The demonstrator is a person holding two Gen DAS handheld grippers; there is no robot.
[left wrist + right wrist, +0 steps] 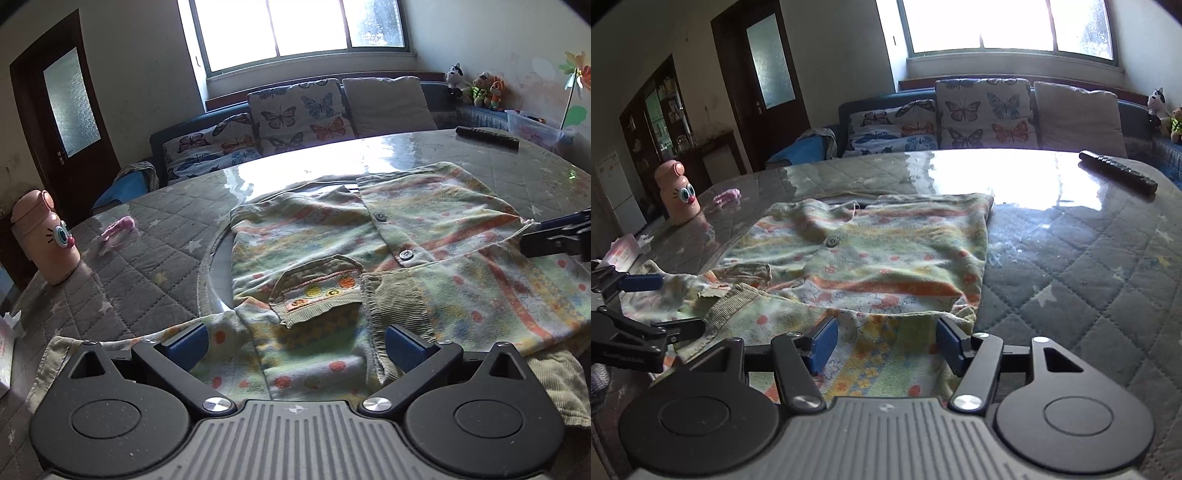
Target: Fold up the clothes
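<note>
The patterned garment (pixel 388 258) lies across the near half of the surface (pixel 155 258), partly doubled over itself, with its buttoned front up and its lower part trailing to the near edge. The left gripper (pixel 295 345) hangs over the near-edge cloth with its jaws spread wide and nothing between them. The right gripper (pixel 886 341) is likewise spread, its blue pads straddling a loose hem toward the garment's right side without pinching it.

The main risk, as I judge it, lies in the layers. Where the cloth is stacked near the corduroy cuff (pixel 399 306), a closing jaw could catch only the top sheet, or two sheets at once, and any fold carried from there would come out skewed. The surface looks glossy under its clear cover, so a pull from one side alone may drag the whole garment instead of turning it. The bottle (pixel 46 236) at the left edge stands well apart from the garment.
</note>
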